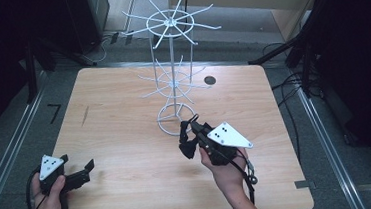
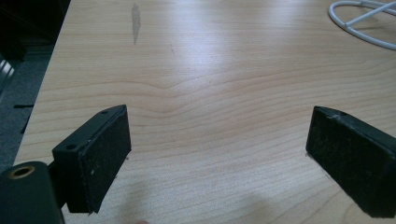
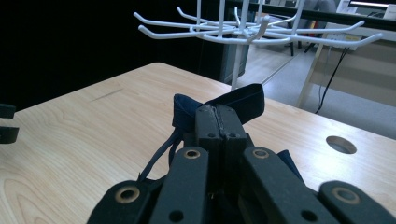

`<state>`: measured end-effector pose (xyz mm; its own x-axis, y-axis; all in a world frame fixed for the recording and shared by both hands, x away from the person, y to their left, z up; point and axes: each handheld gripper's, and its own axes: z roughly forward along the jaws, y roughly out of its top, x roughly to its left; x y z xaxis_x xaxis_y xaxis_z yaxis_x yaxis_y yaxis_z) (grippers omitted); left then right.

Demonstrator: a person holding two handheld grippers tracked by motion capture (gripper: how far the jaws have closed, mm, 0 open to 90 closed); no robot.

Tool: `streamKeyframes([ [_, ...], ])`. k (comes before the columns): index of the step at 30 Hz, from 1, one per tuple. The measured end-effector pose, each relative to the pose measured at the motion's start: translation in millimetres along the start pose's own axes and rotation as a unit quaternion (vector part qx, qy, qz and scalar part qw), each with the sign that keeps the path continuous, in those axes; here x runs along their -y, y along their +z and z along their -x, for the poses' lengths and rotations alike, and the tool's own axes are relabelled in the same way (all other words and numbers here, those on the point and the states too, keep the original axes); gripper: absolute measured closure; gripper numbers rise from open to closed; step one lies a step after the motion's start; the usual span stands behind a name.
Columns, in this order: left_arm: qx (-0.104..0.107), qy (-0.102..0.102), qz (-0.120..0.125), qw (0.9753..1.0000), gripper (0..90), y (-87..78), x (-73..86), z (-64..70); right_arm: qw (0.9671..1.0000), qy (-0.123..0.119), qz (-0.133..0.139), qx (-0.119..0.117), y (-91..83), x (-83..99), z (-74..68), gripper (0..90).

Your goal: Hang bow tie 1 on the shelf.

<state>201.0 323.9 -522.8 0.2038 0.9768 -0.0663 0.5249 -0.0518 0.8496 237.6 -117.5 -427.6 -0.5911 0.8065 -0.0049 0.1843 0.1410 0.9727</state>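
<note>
Dark blue fabric strap (image 3: 243,100) is pinched in the right claw (image 1: 191,129) — jaws pressed together on it, a loop sticking out past the tips and a thin cord (image 3: 159,156) trailing down the near side. In the high view the strap (image 1: 188,147) hangs as a dark bundle under that claw, over the tabletop (image 1: 126,139) right of centre and just near of the white wire rack's (image 1: 173,75) ring base. Rack stands upright mid-tabletop toward the far side, two tiers of radial hooks on a central post; in the right gripper view the lower tier sits above and beyond the strap, apart from it. Left claw (image 1: 89,167) is at the near left corner, well apart from the rack and strap — jaws spread wide, nothing between them, bare wood under the pads (image 2: 105,158). Round grommet hole (image 1: 209,80) on the far right of the tabletop.
</note>
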Motion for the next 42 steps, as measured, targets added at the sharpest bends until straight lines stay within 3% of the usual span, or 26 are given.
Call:
streamKeyframes([
  [23,0.003,0.002,-0.002,1.0,7.0,0.2,-0.1,2.0,0.9996,-0.002,0.023,0.016,-8.0,-21.6,8.8,90.0],
  [42,0.003,0.002,-0.001,1.0,7.0,0.1,0.0,1.9,0.9992,0.004,0.036,0.014,-11.3,-33.0,11.3,90.0],
])
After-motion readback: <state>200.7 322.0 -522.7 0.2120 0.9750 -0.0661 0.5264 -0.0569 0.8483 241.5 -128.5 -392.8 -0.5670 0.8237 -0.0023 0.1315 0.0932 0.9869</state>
